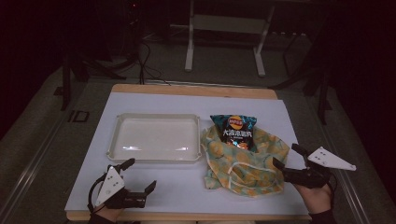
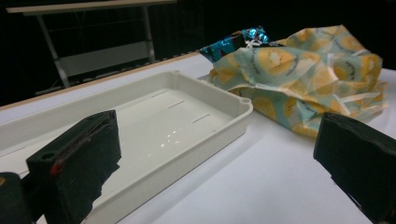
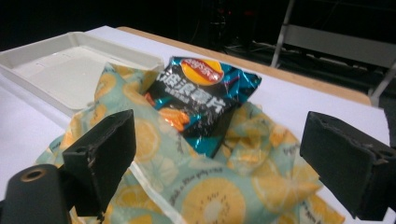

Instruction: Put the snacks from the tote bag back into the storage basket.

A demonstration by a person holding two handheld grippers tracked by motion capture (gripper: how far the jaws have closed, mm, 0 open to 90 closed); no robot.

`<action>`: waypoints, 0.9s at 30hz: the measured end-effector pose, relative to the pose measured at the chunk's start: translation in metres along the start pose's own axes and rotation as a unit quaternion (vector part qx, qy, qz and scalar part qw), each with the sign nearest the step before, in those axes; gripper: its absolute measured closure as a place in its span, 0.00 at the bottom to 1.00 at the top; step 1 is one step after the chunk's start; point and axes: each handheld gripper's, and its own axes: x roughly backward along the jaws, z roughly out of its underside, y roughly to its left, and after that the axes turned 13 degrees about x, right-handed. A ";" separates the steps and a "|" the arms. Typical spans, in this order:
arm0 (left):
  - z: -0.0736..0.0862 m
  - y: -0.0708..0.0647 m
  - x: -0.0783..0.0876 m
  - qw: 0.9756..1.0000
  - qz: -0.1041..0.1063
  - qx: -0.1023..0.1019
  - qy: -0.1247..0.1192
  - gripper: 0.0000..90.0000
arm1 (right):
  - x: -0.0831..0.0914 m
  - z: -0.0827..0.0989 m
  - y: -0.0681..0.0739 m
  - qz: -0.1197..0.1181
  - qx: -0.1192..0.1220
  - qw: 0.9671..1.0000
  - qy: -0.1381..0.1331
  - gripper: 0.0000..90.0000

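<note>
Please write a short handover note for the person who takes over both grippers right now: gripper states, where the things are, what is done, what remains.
Left gripper: open, holds nothing, low at the near left of the table, in front of the tray.
Right gripper: open, holds nothing, at the right edge of the lemon-print bag.
Chip packet: lies half inside the bag's mouth, its top end sticking out.
Tray: holds nothing, left of the bag.
Done: nothing gripped yet.
Left: probably take hold of the bag or the packet; which way the packet must go cannot be told.

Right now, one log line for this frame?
left gripper: open, holds nothing | right gripper: open, by cloth bag | chip bag: on cloth bag | tray: empty
</note>
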 end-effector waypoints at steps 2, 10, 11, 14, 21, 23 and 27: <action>0.000 0.000 -0.001 1.000 -0.002 0.000 0.000 0.01 | -0.002 -0.008 -0.001 0.000 0.006 1.000 -0.003 0.12; 0.000 0.001 0.000 1.000 -0.003 -0.001 -0.002 0.01 | -0.010 -0.025 -0.007 0.008 0.018 1.000 -0.005 0.12; 0.000 0.001 0.000 1.000 -0.004 -0.002 -0.003 0.01 | -0.013 -0.030 -0.009 0.015 0.013 1.000 -0.009 0.12; 0.000 0.002 -0.001 1.000 -0.004 -0.001 -0.002 0.01 | -0.016 -0.035 -0.014 0.010 0.008 1.000 -0.016 0.12; 0.000 0.002 -0.001 1.000 -0.004 -0.004 -0.002 0.01 | -0.025 -0.051 -0.022 0.015 0.016 1.000 -0.019 0.12; 0.000 0.002 -0.001 1.000 -0.004 -0.004 -0.002 0.01 | -0.029 -0.056 -0.025 0.014 0.016 1.000 -0.021 0.12; 0.000 0.002 -0.001 1.000 -0.004 -0.005 -0.002 0.01 | -0.037 -0.069 -0.030 0.015 0.024 0.999 -0.022 0.12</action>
